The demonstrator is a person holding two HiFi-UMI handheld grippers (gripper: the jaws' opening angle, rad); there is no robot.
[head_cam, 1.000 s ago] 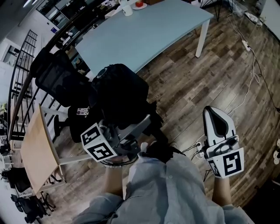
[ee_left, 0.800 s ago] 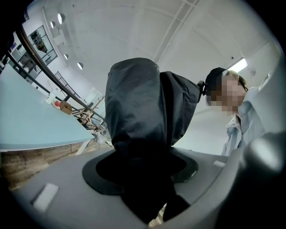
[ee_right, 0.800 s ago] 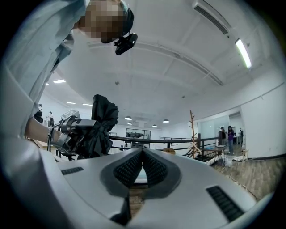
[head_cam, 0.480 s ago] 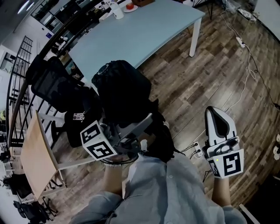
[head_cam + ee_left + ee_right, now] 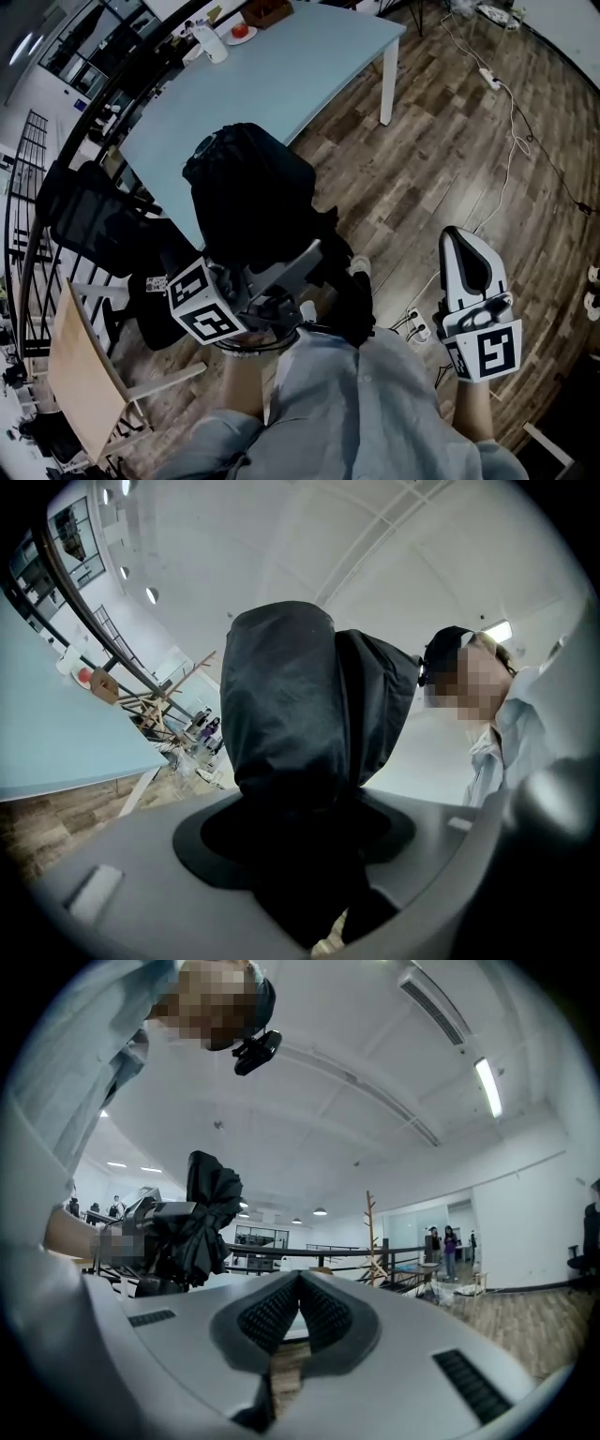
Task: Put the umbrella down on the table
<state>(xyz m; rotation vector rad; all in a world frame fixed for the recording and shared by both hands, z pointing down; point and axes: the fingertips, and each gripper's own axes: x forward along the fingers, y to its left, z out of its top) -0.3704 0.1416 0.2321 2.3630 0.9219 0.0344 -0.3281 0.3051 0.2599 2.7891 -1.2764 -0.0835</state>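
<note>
Left gripper (image 5: 277, 277): low centre of the head view; grey plastic jaws clenched on the umbrella's lower part, with dark fabric filling the gap between them.
Umbrella (image 5: 248, 192): folded and black, held above the floor at frame centre. It is not on the bench yet. The cloth is soft, matt and creased, bunched into a fat rounded bundle.
Grip risk: the jaws press on loose fabric rather than anything rigid, so the bundle could slide or sag out if it is tipped sharply.
Right gripper (image 5: 467, 262): lower right, white shell, ribbed dark pads closed together with nothing between them.
Floor (image 5: 450, 159): streaked wood planks, with a thin cable (image 5: 511, 141) trailing at upper right.
Office chair (image 5: 98, 220): black, at the left edge, between the person and the bench's near end. The hanging cloth could snag on it in passing.
Bench (image 5: 309, 80): upper centre, smooth pale blue top on white legs, mostly bare.
Placing risk: the top looks slick and the bundle is round. Let go near the edge, it may roll off.
Far end: a white cup (image 5: 210, 42) and a small plate (image 5: 240, 31) stand well apart from the free area.
</note>
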